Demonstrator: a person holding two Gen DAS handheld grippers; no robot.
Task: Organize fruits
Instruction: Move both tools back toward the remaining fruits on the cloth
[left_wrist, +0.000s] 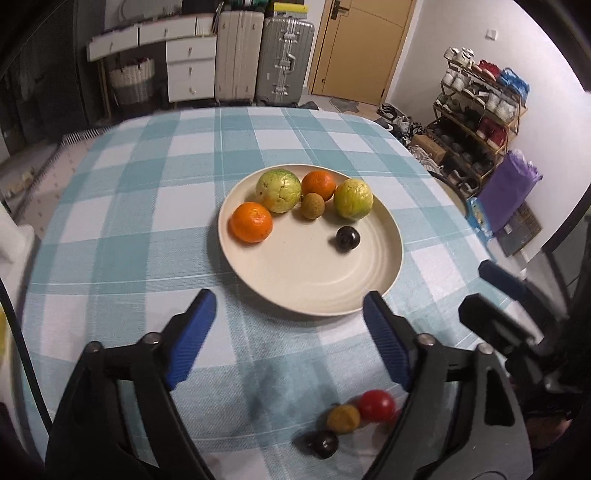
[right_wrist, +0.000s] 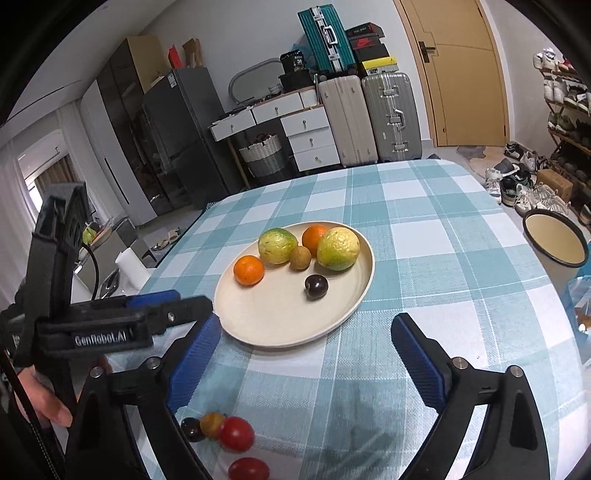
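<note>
Six fruits sit on the cream plate (left_wrist: 369, 295) just ahead of both grippers. Left gripper (left_wrist: 290, 310) and right gripper (right_wrist: 306, 334) gape wide, empty, with loose small fruits (right_wrist: 236, 434) beneath them.

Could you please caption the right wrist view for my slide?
Open right tool hovers before a plate of fruit.

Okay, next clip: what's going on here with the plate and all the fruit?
A person is sorting fruit onto a cream plate on a checked tablecloth. Two oranges, two green-yellow fruits, a small brown fruit and a dark plum are already on it. A few small fruits, including a red tomato, still lie on the cloth nearby. The left hand-held gripper and right hand-held gripper are both open and empty.
</note>
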